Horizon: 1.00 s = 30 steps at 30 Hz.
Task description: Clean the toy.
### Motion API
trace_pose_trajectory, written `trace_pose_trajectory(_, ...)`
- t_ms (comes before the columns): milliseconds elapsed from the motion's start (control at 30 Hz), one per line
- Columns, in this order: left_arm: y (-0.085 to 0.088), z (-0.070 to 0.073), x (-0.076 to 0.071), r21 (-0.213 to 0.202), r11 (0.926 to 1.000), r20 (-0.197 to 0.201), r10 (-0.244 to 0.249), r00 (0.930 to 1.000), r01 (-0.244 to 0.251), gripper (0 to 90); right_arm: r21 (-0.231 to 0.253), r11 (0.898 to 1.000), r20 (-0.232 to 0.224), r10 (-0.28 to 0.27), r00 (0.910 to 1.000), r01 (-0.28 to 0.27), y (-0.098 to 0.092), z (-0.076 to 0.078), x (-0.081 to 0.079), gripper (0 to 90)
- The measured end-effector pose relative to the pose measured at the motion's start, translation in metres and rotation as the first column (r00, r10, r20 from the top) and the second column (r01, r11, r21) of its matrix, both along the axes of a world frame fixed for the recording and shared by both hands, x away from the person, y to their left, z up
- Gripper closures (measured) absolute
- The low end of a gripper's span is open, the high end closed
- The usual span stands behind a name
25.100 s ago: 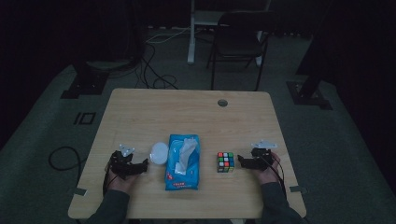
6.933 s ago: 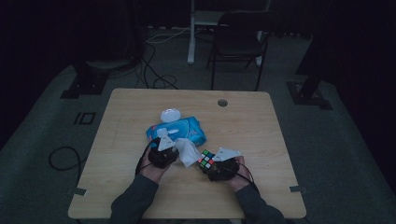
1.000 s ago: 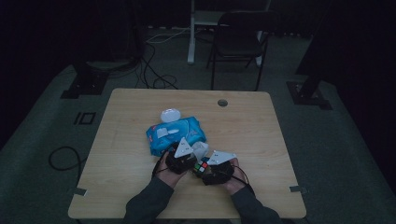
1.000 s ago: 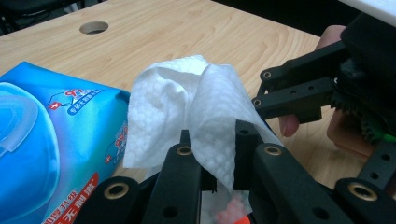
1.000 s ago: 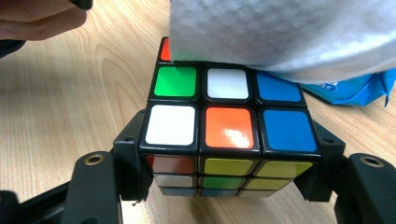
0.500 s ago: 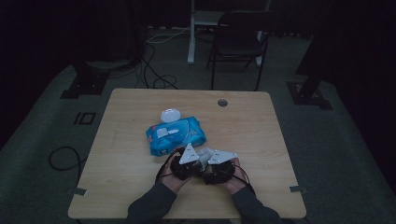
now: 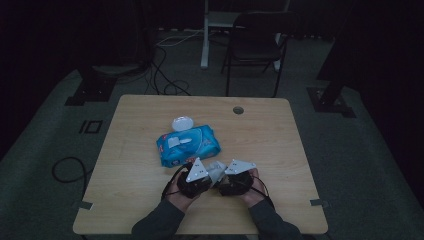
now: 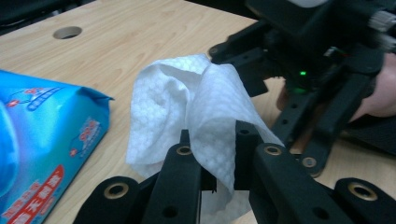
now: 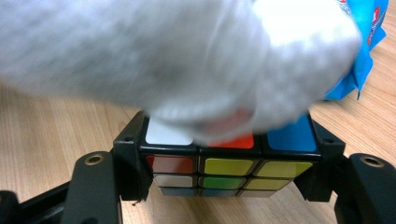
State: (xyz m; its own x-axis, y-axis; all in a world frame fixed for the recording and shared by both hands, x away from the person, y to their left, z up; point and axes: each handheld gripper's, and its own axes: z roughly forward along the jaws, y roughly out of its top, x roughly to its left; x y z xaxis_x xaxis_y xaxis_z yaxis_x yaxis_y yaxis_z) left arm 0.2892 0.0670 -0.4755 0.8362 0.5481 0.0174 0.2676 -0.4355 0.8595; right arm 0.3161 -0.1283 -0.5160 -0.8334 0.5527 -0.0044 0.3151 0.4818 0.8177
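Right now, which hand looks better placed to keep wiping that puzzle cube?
Left, probably. The left hand-held gripper pinches the white wipe, which already lies on the cube; the right hand-held gripper clamps the cube.

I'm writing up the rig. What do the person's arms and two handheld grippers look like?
Both forearms wear dark long sleeves. Each gripper is black: the left gripper has flat linked jaws with brass-ringed pivots, as does the right gripper. Each carries a grey three-cornered plate and trails a black cable.
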Motion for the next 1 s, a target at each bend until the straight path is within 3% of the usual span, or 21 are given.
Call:
trace_pose_trajectory(400, 0.013, 0.001, 0.010, -0.018, 0.9967, 0.007, 0.079, 0.9968, -0.079, 85.3, 0.006, 1.000, -0.004, -0.004, 1.0000, 0.004, -0.002, 0.001, 0.000, 34.6)
trace_pose_trajectory(1000, 0.020, -0.002, -0.005, -0.012, 0.9979, 0.006, 0.063, 0.9980, -0.063, 85.1, 0.038, 0.997, -0.009, -0.067, 0.9977, 0.067, -0.012, 0.005, 0.005, 34.7)
